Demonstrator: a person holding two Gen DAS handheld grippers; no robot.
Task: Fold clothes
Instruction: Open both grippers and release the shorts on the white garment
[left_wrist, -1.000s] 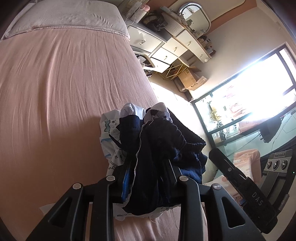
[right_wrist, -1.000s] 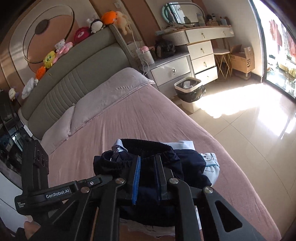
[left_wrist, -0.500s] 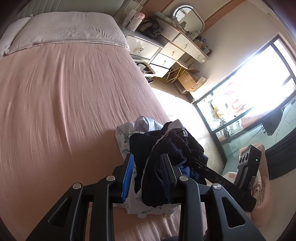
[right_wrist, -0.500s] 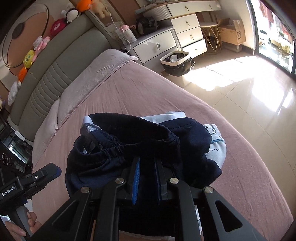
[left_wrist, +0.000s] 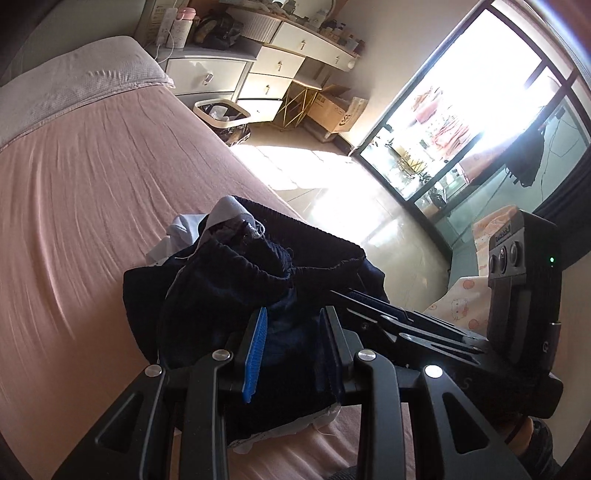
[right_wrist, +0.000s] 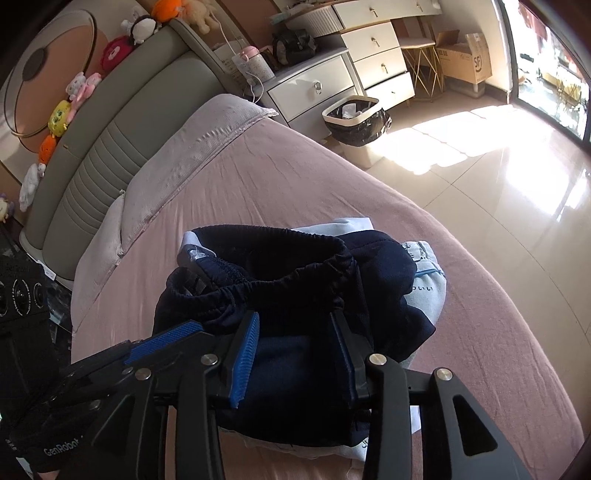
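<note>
Landmark: pink bed (right_wrist: 280, 184), wrinkled sheet. On its near edge we log 1 navy garment (right_wrist: 295, 295), elastic waistband, atop pale folded clothes (right_wrist: 424, 280). Right gripper (right_wrist: 295, 343) just opening, cloth loose between jaws. Left gripper (left_wrist: 291, 339) pinches navy cloth. Bin (right_wrist: 354, 122) beyond bed.

Bed (right_wrist: 295, 177): pink sheet, faintly creased.
Pillows (right_wrist: 192, 147): two pale ones at the headboard (right_wrist: 110, 122) end, lying on the sheet.
Clothes (right_wrist: 288, 295): a navy garment atop light-blue ones, piled on the sheet well away from the headboard, near the floor-side edge.
</note>
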